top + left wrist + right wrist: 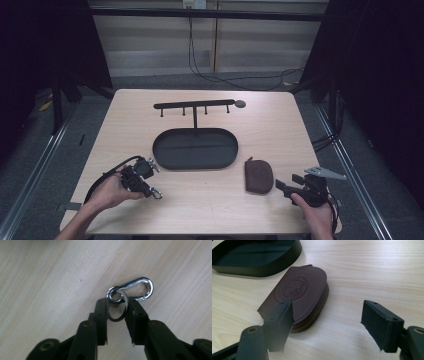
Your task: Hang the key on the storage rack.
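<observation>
**Pinching the key ring by the tray**

Pale wood tabletop [210,200] carries my landmark, the black oval tray [195,148]. Near its front-left corner, my left gripper [117,308] has its jaws closed on the key ring [117,311], whose snap hook [135,288] lies flat on the wood. I'd check the pads grip the ring squarely before lifting, so the hook dangles free. My right gripper [327,322] waits with jaws wide apart beside the brown pouch [299,291], front-right of the tray.
</observation>
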The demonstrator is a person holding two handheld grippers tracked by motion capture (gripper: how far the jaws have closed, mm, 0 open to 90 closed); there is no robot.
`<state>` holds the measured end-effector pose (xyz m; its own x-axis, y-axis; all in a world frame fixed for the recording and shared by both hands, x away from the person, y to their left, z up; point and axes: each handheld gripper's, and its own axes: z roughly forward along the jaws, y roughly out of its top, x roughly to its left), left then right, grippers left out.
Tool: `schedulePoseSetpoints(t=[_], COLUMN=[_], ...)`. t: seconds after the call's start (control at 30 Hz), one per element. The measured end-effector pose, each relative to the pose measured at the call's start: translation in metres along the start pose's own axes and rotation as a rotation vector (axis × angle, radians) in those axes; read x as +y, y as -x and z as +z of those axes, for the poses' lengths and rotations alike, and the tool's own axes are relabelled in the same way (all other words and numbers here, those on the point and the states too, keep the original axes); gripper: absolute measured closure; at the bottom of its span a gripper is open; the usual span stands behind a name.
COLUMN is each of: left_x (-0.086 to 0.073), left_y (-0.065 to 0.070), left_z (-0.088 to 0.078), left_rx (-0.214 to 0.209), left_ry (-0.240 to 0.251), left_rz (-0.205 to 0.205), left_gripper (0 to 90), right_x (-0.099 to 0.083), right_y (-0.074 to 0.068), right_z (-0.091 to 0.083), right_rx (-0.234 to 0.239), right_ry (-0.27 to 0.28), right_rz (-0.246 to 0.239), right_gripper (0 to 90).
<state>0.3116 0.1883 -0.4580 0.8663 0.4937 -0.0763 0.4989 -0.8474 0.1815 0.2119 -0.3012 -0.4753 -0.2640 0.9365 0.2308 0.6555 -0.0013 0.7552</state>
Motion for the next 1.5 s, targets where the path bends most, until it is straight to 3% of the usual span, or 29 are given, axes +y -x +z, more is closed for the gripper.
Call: schedulePoseSetpoints(t=[0.1, 0.37, 0.6, 0.87, 1.0, 1.1, 1.33, 1.5], left_x=[0.000, 0.001, 0.001, 0.006, 0.011, 0.014, 0.021, 0.022], left_y=[-0.002, -0.006, -0.007, -0.006, -0.006, -0.006, -0.003, -0.003], left_z=[-0.003, -0.009, -0.014, -0.030, -0.034, -0.041, -0.053, -0.062], left_rx=[-0.013, -0.019, -0.031, -0.024, -0.029, -0.036, -0.003, -0.011], left_ry=[0.018, 0.006, 0.005, 0.011, -0.016, 0.000, -0.002, 0.008], left_rz=[-0.016, -0.024, -0.026, -0.022, -0.030, -0.022, -0.022, -0.016], left_gripper=[78.9, 88.8, 89.1, 89.1, 89.2, 89.2, 89.2, 89.2], right_x=[0.000, 0.000, 0.000, 0.000, 0.000, 0.000, 0.000, 0.000], right_y=[-0.001, -0.001, -0.001, -0.003, -0.003, -0.002, -0.004, -0.004], right_z=[0.000, 0.000, 0.001, 0.000, 0.000, 0.000, 0.001, 0.001], right_rx=[-0.002, -0.003, -0.004, 0.002, 0.005, 0.008, 0.013, 0.015], right_ry=[-0.005, -0.009, -0.008, -0.006, -0.008, -0.004, -0.012, -0.011], right_rz=[-0.006, -0.007, -0.008, -0.019, -0.020, -0.018, -0.027, -0.030], right_gripper=[25.5, 25.4, 25.4, 25.5, 25.4, 25.3, 25.3, 25.1])
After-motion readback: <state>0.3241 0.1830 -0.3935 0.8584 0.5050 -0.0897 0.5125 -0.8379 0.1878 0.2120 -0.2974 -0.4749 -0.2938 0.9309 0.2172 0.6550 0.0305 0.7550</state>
